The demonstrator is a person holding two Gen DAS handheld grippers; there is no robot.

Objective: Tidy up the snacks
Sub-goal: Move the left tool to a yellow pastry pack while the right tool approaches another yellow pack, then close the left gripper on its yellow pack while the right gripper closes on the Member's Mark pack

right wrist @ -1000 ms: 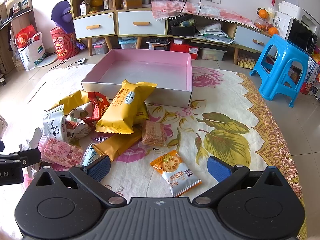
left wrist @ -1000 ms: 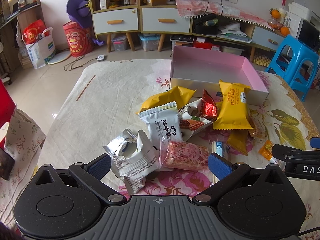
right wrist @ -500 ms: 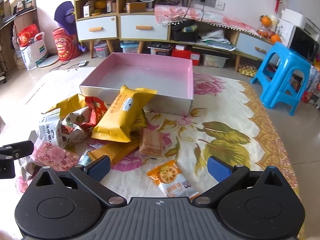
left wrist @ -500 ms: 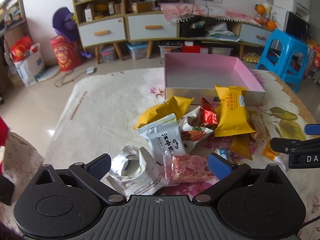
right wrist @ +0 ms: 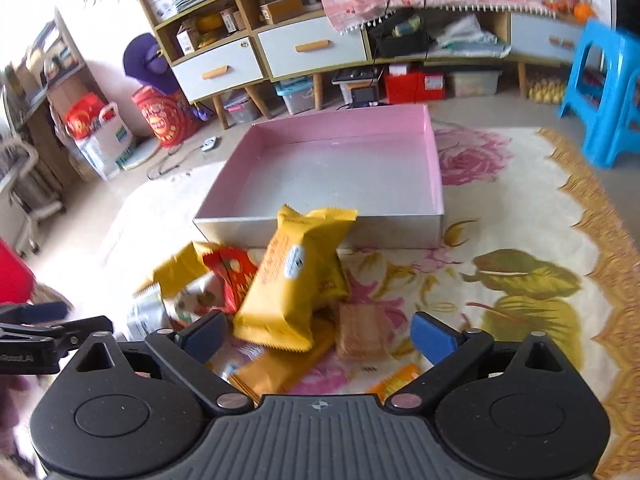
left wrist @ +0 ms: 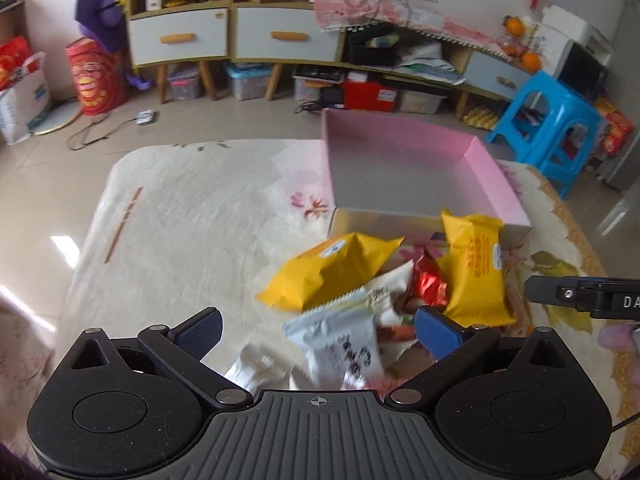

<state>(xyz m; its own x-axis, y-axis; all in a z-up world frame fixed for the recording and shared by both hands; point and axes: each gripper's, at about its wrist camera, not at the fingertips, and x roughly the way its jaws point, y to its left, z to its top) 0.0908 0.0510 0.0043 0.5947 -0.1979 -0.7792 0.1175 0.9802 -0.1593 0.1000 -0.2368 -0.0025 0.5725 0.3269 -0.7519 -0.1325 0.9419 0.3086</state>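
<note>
hovering over the snack pile on the flowered cloth (left wrist: 192, 216), the left gripper (left wrist: 318, 330) stands with its jaws apart and nothing pinched, a white packet (left wrist: 340, 344) lying below them. the empty pink box (right wrist: 434, 160) sits beyond. the right gripper (right wrist: 318, 338) is closing above a yellow packet (right wrist: 292, 280), its pads untouched.

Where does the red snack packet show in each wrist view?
Left wrist: red packet right of centre, between two yellow packs.
Right wrist: red packet left of centre, left of the big yellow pack.
Shared landmark: pink box behind the pile.
</note>
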